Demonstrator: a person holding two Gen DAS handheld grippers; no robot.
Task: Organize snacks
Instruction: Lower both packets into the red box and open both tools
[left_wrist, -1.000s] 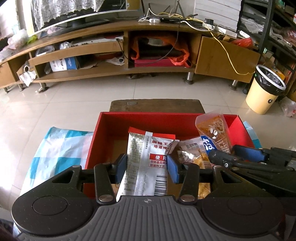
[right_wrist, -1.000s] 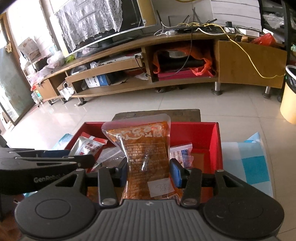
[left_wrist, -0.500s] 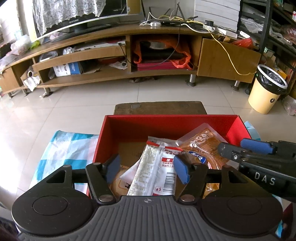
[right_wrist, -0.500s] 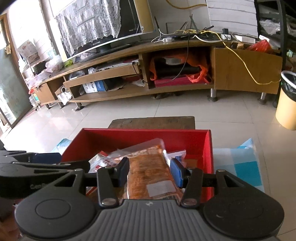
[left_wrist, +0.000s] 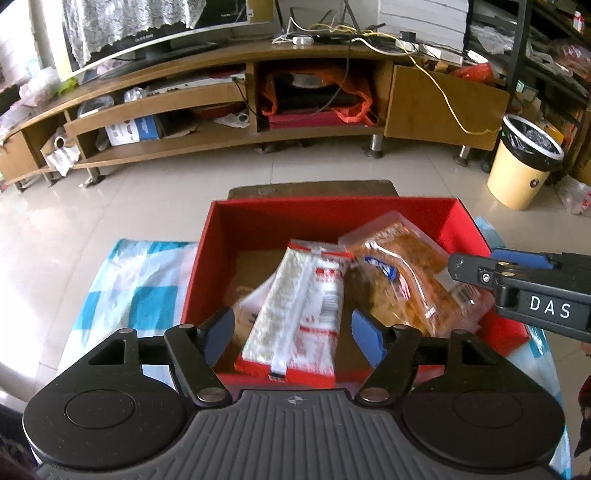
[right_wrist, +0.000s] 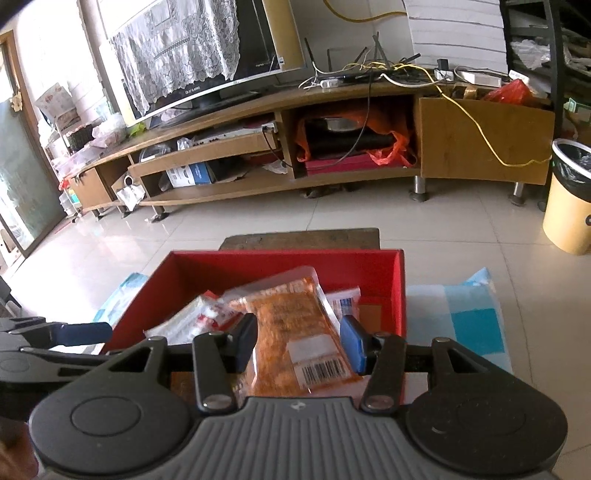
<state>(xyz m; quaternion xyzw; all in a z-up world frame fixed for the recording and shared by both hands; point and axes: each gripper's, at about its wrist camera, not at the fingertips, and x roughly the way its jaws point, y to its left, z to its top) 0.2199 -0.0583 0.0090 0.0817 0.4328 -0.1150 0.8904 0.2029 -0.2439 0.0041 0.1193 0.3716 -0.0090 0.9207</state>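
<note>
A red box (left_wrist: 332, 201) stands on a blue-and-white checked cloth (left_wrist: 140, 280). A white-and-red snack packet (left_wrist: 299, 314), blurred, leans on the box's near wall between the pads of my left gripper (left_wrist: 293, 334). The jaws are opening and both pads stand clear of it. My right gripper (right_wrist: 299, 341) is shut on the lower end of an orange snack packet (right_wrist: 291, 332), which tips forward into the red box (right_wrist: 288, 253). In the left wrist view this orange packet (left_wrist: 406, 258) lies beside the white one, with the right gripper (left_wrist: 476, 260) at its right.
More small packets (right_wrist: 347, 299) lie on the box floor. A dark wooden stool (left_wrist: 314, 186) sits just beyond the box. Farther off are tiled floor, a long TV stand (left_wrist: 221, 66) and a yellow bin (left_wrist: 524, 162) at the right.
The left jaws spread apart and the white-and-red packet fell from upright to leaning in the box. The orange packet tipped from upright down into the box, still between the right pads.
</note>
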